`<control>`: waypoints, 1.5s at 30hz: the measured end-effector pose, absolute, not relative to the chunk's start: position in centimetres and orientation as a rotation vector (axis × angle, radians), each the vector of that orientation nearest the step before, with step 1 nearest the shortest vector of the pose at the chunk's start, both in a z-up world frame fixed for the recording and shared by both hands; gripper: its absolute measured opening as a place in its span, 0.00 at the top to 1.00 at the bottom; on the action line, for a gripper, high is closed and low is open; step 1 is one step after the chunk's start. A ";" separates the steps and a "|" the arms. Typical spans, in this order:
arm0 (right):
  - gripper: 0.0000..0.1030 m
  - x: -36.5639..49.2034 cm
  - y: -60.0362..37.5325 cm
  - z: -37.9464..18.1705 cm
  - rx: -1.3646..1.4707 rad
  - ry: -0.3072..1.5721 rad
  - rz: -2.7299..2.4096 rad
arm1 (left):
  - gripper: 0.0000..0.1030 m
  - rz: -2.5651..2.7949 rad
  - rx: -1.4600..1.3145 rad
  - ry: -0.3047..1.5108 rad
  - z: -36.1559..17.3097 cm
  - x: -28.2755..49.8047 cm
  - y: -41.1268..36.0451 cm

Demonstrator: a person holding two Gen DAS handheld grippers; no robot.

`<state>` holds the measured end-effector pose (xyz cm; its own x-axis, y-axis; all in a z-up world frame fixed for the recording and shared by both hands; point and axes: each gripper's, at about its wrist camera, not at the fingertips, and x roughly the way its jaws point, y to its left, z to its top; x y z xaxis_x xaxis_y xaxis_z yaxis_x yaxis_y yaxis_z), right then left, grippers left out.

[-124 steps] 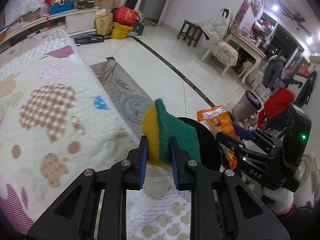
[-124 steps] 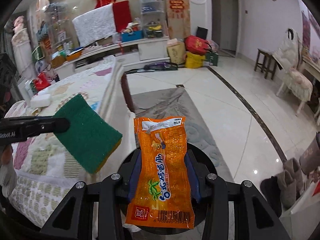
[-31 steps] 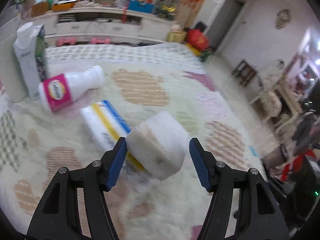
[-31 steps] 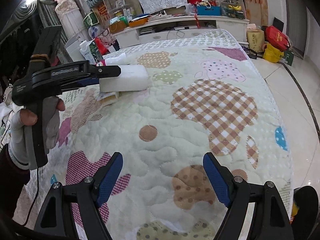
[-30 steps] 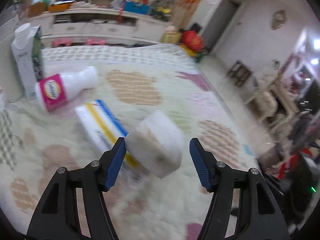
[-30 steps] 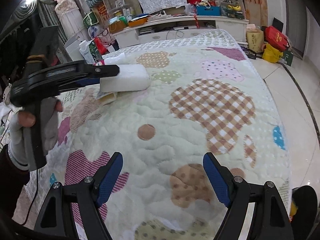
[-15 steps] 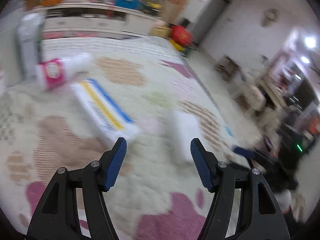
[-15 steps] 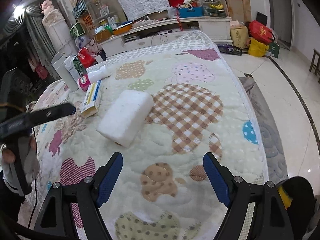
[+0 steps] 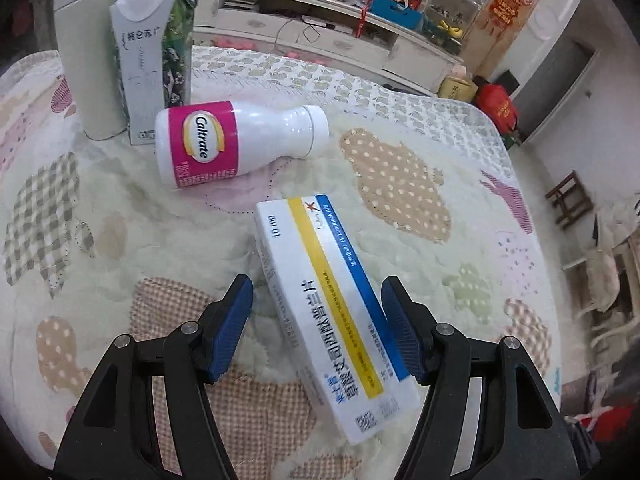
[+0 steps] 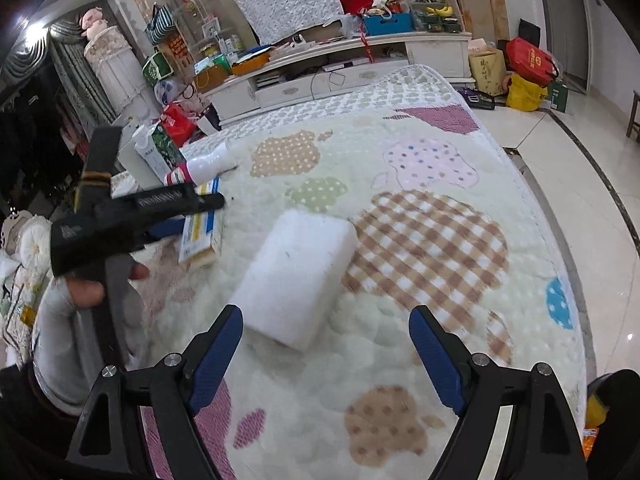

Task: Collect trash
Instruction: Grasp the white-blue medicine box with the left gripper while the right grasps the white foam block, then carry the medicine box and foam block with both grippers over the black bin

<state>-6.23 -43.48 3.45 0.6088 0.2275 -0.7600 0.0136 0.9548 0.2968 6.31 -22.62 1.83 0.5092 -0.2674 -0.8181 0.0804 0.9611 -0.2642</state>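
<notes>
Soft quilted bedding (image 9: 120, 240) holds a flat white carton with yellow and blue stripes (image 9: 332, 312) lying skewed between the spread left gripper (image 9: 316, 332), so closing may twist it away, while the right gripper (image 10: 326, 354) is opening, empty.

I see the bed's patchwork quilt (image 10: 420, 240) under everything — cream, with checked and dotted patches. Beyond the bed runs a long white cabinet (image 10: 360, 64), its top crowded with clutter, a blue crate (image 10: 386, 23) among it. On the glossy tiled floor (image 10: 580, 152) sit a red bag (image 10: 528, 60) and a yellow bag (image 10: 524, 92), side by side.
</notes>
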 end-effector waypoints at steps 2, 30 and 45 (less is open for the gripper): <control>0.19 -5.4 -43.0 3.4 0.292 0.915 0.119 | 0.36 -0.204 -0.178 1.017 1.6 6.4 -22.9; 0.38 -6.6 -43.5 3.7 0.292 0.889 0.079 | 0.55 -0.465 -0.049 0.998 3.8 -3.1 -21.9; 0.38 -14.6 -47.4 5.2 0.312 0.836 0.026 | 0.55 -0.592 0.067 0.892 5.9 -10.2 -28.3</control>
<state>-14.57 -47.44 5.17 0.6726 0.1449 -0.7257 0.0993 0.9541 0.2826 -10.23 -28.34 5.95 0.4801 -0.4578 -0.7483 0.5119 0.8389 -0.1848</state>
